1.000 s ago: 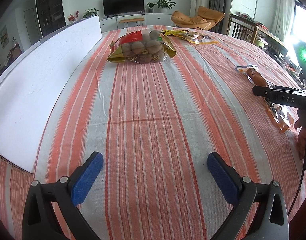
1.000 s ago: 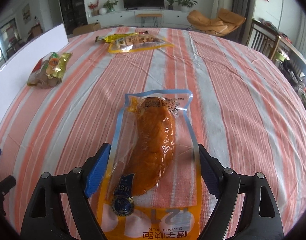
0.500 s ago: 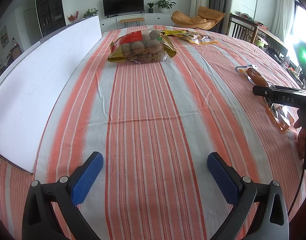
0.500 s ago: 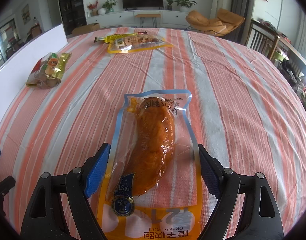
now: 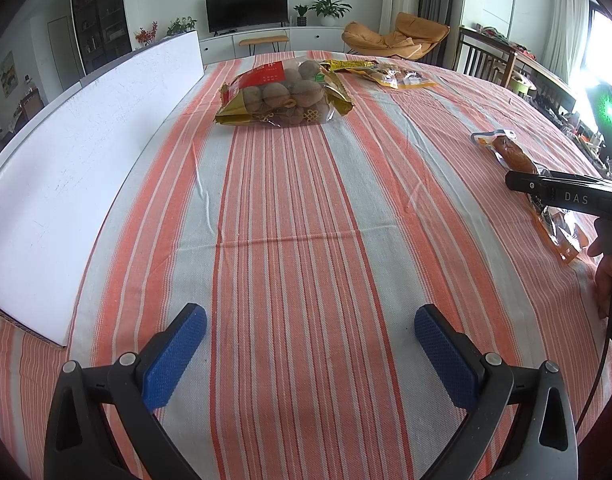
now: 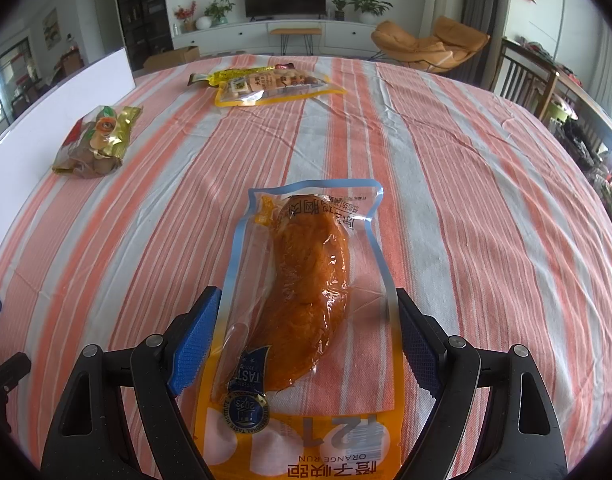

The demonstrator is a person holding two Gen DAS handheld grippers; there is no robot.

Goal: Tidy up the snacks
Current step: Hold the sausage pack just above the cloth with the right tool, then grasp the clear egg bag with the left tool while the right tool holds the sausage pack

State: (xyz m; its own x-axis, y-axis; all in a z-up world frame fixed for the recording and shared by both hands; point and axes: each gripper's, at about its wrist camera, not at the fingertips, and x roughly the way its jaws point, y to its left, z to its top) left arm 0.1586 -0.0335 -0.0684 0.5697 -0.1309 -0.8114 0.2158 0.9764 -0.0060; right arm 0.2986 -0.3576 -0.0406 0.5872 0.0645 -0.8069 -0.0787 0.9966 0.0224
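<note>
Nothing moved, right claw spread wide astride chicken pouch, left claw spread over striped cloth

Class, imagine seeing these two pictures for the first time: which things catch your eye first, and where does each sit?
The orange meat pouch lies flat between the open right gripper. A bag of brown round snacks sits far up the striped tablecloth, beside the white board, ahead of the empty, open left gripper.
</note>
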